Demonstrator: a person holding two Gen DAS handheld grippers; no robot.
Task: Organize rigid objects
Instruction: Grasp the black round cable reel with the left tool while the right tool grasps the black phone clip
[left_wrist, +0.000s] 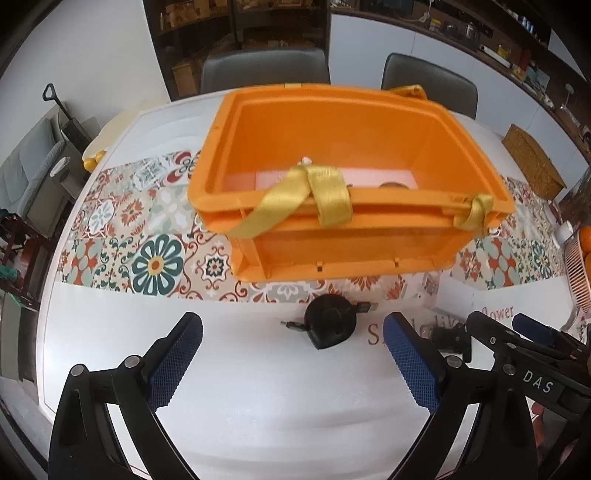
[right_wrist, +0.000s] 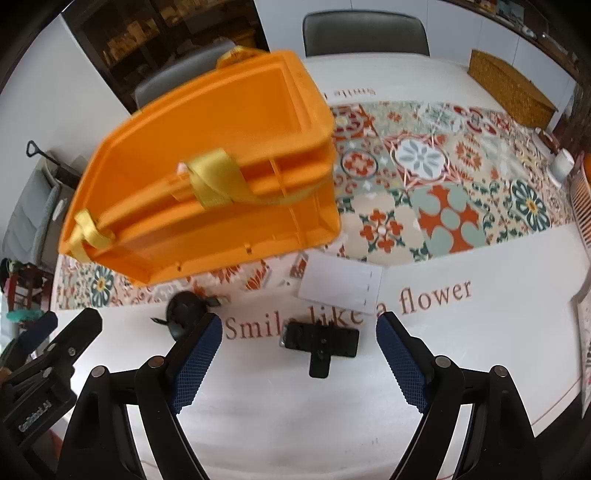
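An orange plastic bin (left_wrist: 347, 240) with yellow ribbon on its near rim stands on the patterned runner; it also shows in the right wrist view (right_wrist: 207, 236). A round black retractable cable reel (left_wrist: 330, 325) lies on the white table just ahead of my open, empty left gripper (left_wrist: 291, 350); it also shows in the right wrist view (right_wrist: 184, 308). A flat black clip-like device (right_wrist: 320, 341) lies ahead of my open, empty right gripper (right_wrist: 299, 347). A white rectangular panel (right_wrist: 340, 286) lies beyond it.
A woven basket (right_wrist: 509, 88) stands at the far right of the table. A white cup (right_wrist: 561, 164) and a copper wire rack (left_wrist: 578, 273) sit at the right edge. Two grey chairs (left_wrist: 266, 70) stand behind the table.
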